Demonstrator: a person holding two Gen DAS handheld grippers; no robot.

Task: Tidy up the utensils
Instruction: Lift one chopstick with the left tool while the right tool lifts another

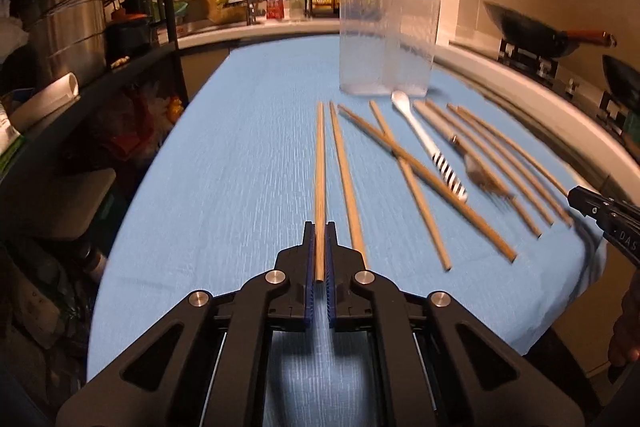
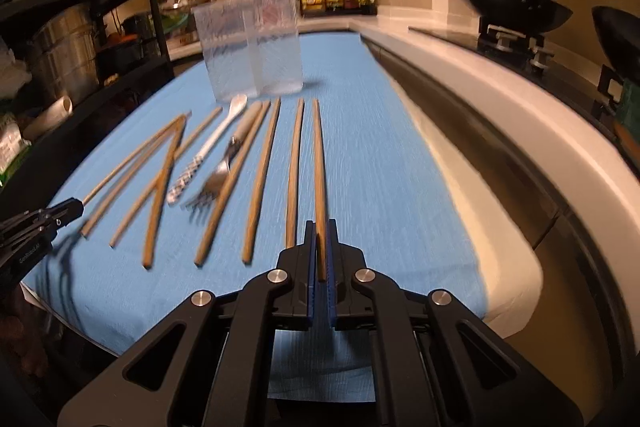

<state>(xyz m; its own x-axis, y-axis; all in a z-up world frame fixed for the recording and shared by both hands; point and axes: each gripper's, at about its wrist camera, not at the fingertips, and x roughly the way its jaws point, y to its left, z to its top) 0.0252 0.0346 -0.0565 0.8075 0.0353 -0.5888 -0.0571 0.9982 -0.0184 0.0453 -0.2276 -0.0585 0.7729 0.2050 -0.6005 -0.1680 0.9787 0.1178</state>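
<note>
Several wooden chopsticks, a white spoon (image 1: 416,131) and a fork (image 2: 218,179) lie in a row on a blue cloth (image 1: 240,167). Behind them stands a clear plastic two-part container (image 1: 386,47), also visible in the right wrist view (image 2: 252,47). My left gripper (image 1: 320,227) is shut on the near end of the leftmost chopstick (image 1: 320,163). My right gripper (image 2: 320,225) is shut on the near end of the rightmost chopstick (image 2: 319,155). Each gripper's tip shows at the edge of the other's view: the right gripper (image 1: 576,197) and the left gripper (image 2: 74,207).
A dark shelf with steel pots (image 1: 68,23) flanks the cloth on the left. To the right runs a pale counter edge (image 2: 480,99), with woks (image 1: 536,31) on a stove behind it. Bottles and hanging tools fill the back. A hand (image 1: 626,339) shows at the right edge.
</note>
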